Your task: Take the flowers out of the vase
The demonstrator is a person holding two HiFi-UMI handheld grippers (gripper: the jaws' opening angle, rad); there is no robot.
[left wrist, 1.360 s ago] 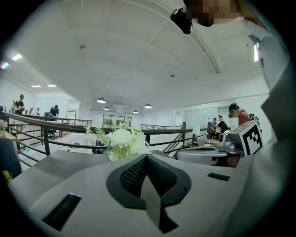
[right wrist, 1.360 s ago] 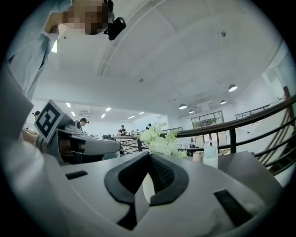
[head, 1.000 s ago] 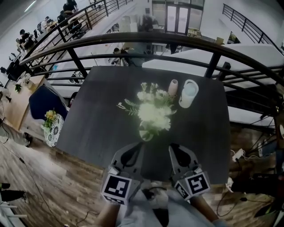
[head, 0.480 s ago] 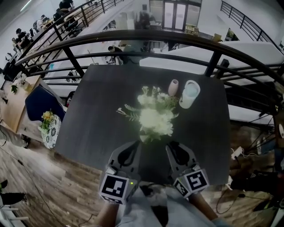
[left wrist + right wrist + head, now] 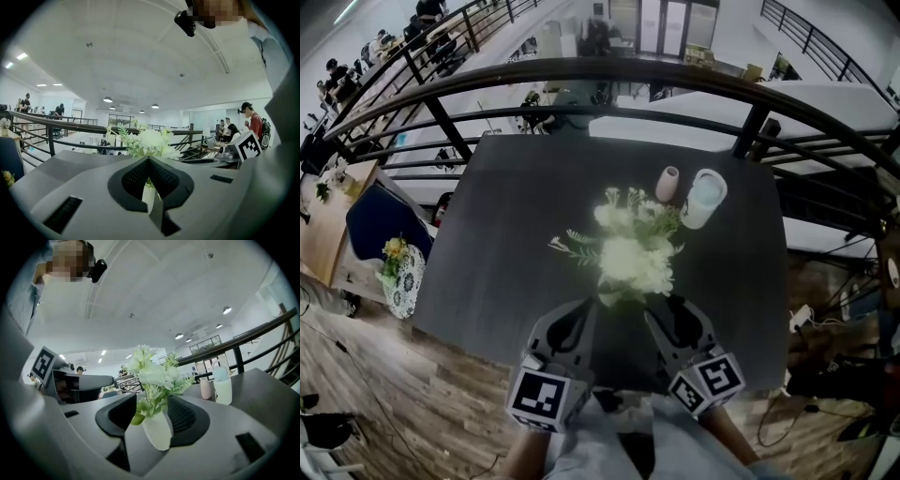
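Flowers (image 5: 628, 258) in vase (image 5: 158, 430), surface's (image 5: 506, 253) near edge. Right claw (image 5: 153, 404) just opening (vase between jaws, untouched); left claw (image 5: 148, 159) closed, empty.

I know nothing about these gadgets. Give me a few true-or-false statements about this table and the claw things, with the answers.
1. The flowers sit in the vase. True.
2. The right gripper is clamped on the vase. False: its fingers stand apart and have just been opening. The vase shows in the gap between them, untouched.
3. A pink bottle and a white jug stand side by side beyond the flowers. True.
4. The flowers are red. False: they are white, with green leaves.
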